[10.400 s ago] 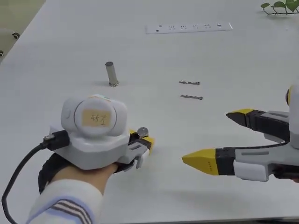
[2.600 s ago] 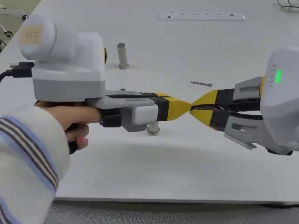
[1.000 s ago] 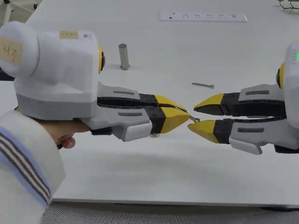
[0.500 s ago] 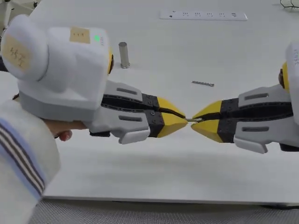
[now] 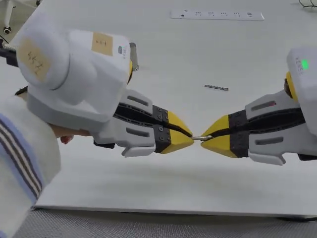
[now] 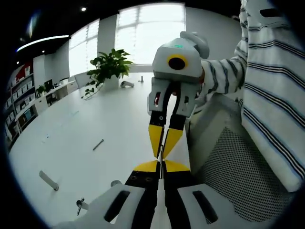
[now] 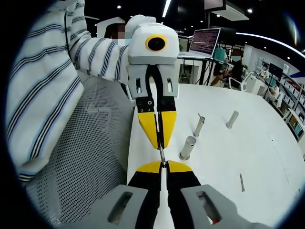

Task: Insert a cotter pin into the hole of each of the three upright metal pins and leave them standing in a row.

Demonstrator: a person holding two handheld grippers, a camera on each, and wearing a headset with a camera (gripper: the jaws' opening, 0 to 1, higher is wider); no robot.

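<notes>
Left gripper (image 5: 191, 139) and right gripper (image 5: 204, 139) meet tip to tip above near surface (image 5: 163, 188). Both jaws closed on one cotter pin (image 5: 197, 138) bridging tips. Spare cotter pin (image 5: 216, 88) lies farther back. Three metal pins (image 7: 188, 148) stand upright on surface.

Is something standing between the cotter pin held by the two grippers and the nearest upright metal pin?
Nothing visible does. The cotter pin spans the tips of the left gripper and right gripper; only bare table lies between it and the nearest metal pin.
</notes>
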